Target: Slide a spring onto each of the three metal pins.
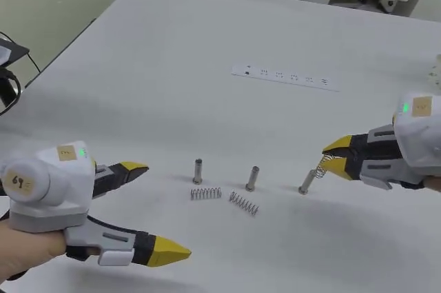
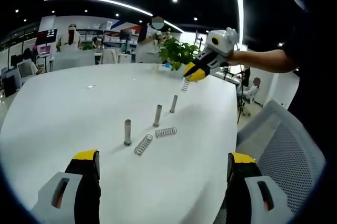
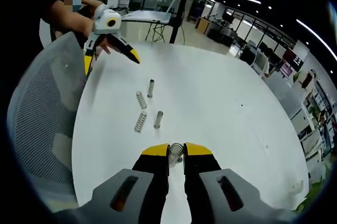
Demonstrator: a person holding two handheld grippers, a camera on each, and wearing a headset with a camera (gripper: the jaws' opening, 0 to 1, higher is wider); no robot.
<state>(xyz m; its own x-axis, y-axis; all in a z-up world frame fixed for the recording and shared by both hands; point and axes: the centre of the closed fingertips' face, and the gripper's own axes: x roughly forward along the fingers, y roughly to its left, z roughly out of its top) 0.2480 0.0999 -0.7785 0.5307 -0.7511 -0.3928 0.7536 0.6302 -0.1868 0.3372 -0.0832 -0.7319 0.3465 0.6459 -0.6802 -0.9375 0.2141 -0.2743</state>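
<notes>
**Spring at the right pin, not yet on**

The spring (image 1: 324, 165) hangs slanting from my right gripper (image 1: 331, 158), whose jaws are pinched almost closed on its upper coils. Its lower end sits just right of the top of the right pin (image 1: 307, 181), which stands on the table (image 1: 207, 65). I cannot tell whether they touch. I judge the coil's axis must line up over the pin before it slides down. The middle pin (image 1: 253, 178) and left pin (image 1: 198, 171) stand bare. A loose spring (image 1: 206, 193) and a second loose spring (image 1: 243, 203) lie just near of them. My left gripper (image 1: 162, 210), wide open and empty, hovers near left, well apart.
</notes>
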